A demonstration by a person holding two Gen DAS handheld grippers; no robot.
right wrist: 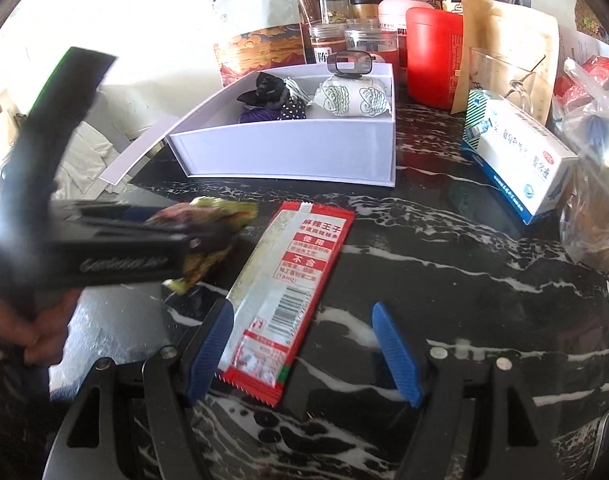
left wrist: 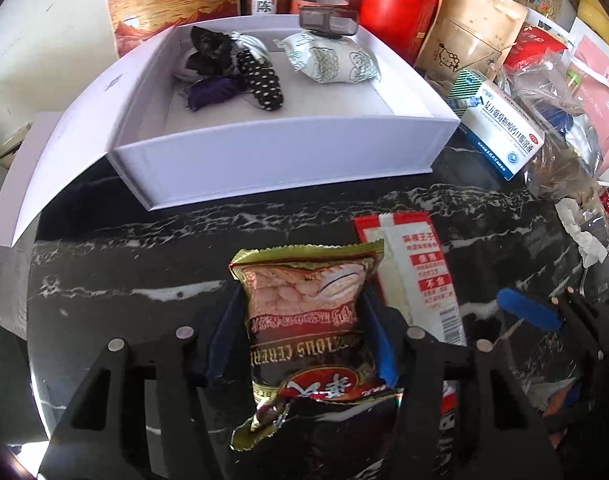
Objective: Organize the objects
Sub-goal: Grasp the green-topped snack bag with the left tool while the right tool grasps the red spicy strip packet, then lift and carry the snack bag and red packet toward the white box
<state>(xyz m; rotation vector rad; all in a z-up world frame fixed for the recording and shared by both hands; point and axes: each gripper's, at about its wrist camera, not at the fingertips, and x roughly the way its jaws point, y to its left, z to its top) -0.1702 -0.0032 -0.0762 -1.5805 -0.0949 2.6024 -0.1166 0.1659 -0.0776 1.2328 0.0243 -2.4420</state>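
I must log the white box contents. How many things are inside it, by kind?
Hair accessories: cluster, exact count cannot be told
Patterned packets: 1
Small clear cases (resting on the packet): 1
Total: at least 3

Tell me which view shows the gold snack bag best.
The left wrist view. There the gold snack bag lies nearly whole, print and both crimped ends visible, between the left tongs. In the right wrist view the bag is mostly hidden behind those tongs; only crumpled gold edges show.
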